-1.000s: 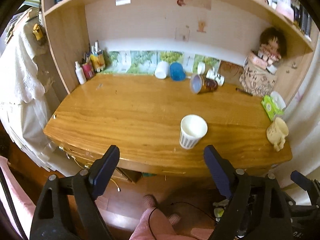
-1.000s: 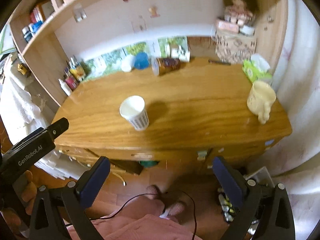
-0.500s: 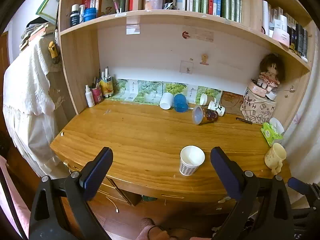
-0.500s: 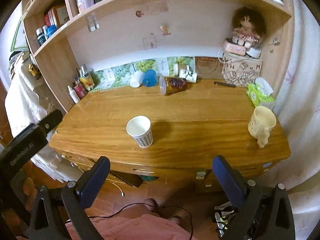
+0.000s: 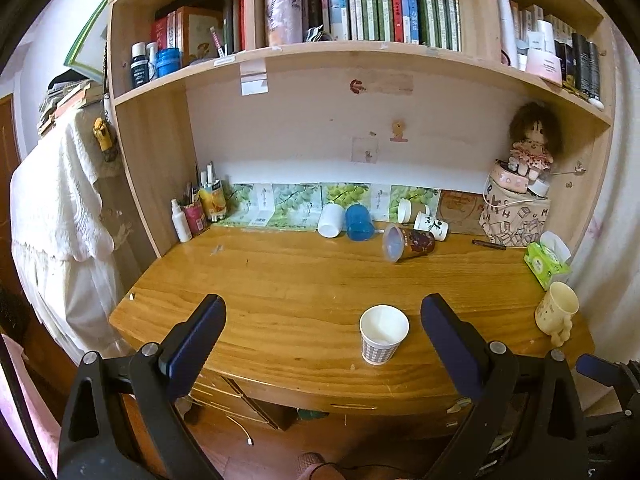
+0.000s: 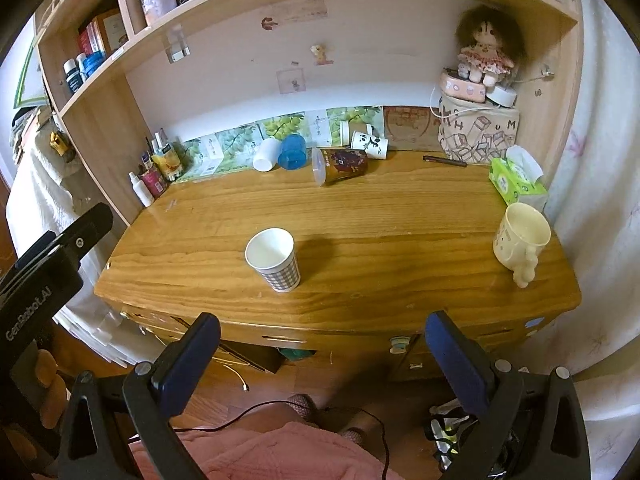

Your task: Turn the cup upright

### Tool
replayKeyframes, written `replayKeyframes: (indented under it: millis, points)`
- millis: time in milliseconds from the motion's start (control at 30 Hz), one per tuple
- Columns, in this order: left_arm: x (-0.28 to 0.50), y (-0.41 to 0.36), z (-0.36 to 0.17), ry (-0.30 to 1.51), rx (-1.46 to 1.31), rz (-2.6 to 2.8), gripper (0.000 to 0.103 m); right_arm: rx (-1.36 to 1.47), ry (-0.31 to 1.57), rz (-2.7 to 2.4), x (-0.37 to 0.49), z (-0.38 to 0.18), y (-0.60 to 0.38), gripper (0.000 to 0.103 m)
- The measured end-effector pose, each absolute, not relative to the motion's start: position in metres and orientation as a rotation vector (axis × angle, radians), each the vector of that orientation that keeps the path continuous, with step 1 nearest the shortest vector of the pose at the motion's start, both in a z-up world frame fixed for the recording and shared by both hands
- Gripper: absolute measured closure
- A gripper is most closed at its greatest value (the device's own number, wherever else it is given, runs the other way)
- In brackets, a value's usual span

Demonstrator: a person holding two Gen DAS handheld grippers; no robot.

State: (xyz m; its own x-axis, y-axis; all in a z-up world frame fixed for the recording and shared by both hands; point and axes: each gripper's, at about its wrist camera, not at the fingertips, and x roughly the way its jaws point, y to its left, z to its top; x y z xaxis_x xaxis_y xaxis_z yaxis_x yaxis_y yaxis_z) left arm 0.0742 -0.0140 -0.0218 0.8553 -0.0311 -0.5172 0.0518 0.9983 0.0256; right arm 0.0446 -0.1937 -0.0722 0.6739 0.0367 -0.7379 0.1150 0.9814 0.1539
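A checked paper cup [image 5: 382,334] [image 6: 274,258] stands upright, mouth up, near the front edge of the wooden desk [image 5: 304,280] [image 6: 400,216]. My left gripper [image 5: 322,320] is open and holds nothing; it sits back from the desk's front edge, and the cup shows between its fingers, nearer the right one. My right gripper [image 6: 318,344] is open too and empty, hanging below and in front of the desk edge. The left gripper's body [image 6: 44,276] shows at the left of the right wrist view.
Along the desk's back lie a brown cup [image 5: 408,242] with a clear lid, a white cup [image 5: 330,220], a blue cup [image 5: 360,222] and small panda cups [image 5: 430,226]. A cream mug [image 5: 556,312] and a tissue pack [image 5: 546,260] sit at the right. Bottles [image 5: 196,212] stand back left.
My left gripper has opened wider, drawn back from the cup and tilted up, so the bookshelf now fills the top. The right view has also tilted up. The cup has stayed put.
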Motion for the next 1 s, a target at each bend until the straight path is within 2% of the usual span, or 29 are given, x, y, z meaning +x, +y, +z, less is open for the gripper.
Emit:
replayKeyframes:
  millis: [1000]
  points:
    - [0.066,-0.015,-0.026,0.553,0.044,-0.065,0.004,0.169,0.801,-0.011,0.033,-0.067,-0.186,0.0]
